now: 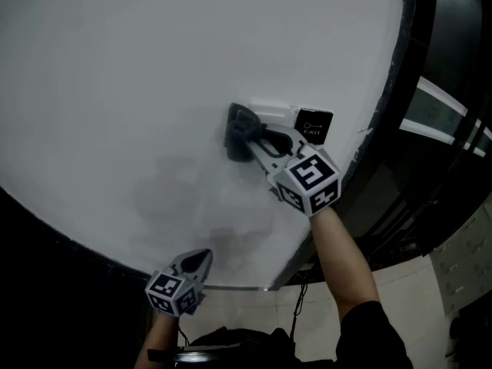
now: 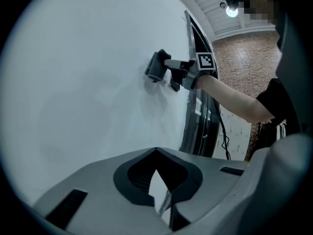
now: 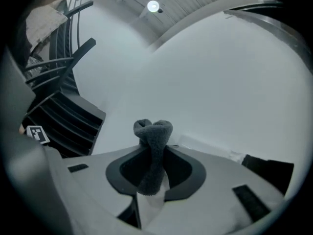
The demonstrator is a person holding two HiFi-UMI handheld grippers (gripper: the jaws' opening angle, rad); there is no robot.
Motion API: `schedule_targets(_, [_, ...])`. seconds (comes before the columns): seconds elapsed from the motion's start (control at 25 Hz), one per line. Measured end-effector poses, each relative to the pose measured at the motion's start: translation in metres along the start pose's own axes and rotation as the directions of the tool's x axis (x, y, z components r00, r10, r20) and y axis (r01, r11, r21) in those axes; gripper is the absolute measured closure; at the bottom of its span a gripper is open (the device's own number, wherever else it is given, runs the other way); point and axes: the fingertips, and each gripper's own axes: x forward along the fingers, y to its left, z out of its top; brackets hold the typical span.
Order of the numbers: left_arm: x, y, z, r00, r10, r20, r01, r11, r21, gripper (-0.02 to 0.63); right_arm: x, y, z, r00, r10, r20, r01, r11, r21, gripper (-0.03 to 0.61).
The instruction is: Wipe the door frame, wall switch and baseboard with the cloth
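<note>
Wall-switch step judged in hand: dark grey fleecy cloth [image 1: 237, 135] clamped in right gripper [image 1: 247, 141], pressed on white wall [image 1: 138, 75] at left edge of white rectangular switch plate [image 1: 270, 114]
Left gripper [image 1: 198, 261] held low, jaws closed, nothing gripped
Next move: cloth to be swept rightward across plate, light pressure judged needed
No container seen

The wall switch [image 1: 270, 111] is being largely covered by the cloth [image 1: 237, 134] pinched at the tip of the right gripper [image 1: 251, 141], with only its upper edge being left visible. The cloth's tail is being hidden between the jaws, and the black plate [image 1: 314, 123] just beside the gripper is being partly covered by its body.
</note>
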Motion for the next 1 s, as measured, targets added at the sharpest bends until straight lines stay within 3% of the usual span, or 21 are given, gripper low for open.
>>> schedule_targets(0.16, [-0.008, 0.009, 0.004, 1.0, 0.022, 0.016, -0.022, 1.0, 0.008, 0.612, 0.011, -0.013, -0.003, 0.997, -0.079, -0.012, 0.078, 0.997, -0.002, 0.494])
schedule_targets(0.4, [-0.018, 0.025, 0.011, 0.998, 0.049, 0.025, -0.049, 0.999, 0.01, 0.612, 0.0, -0.029, -0.003, 0.993, -0.12, -0.01, 0.12, 0.992, 0.048, 0.494])
schedule_targets(0.72, [0.021, 0.007, 0.005, 1.0, 0.003, 0.019, -0.003, 1.0, 0.019, 0.612, -0.037, -0.077, -0.035, 0.981, -0.187, -0.055, 0.189, 0.981, 0.037, 0.494])
schedule_targets(1.0, [0.015, -0.001, 0.007, 1.0, -0.026, 0.013, 0.025, 0.999, 0.032, 0.612, -0.062, -0.09, -0.039, 0.967, -0.238, -0.086, 0.243, 0.969, 0.046, 0.494])
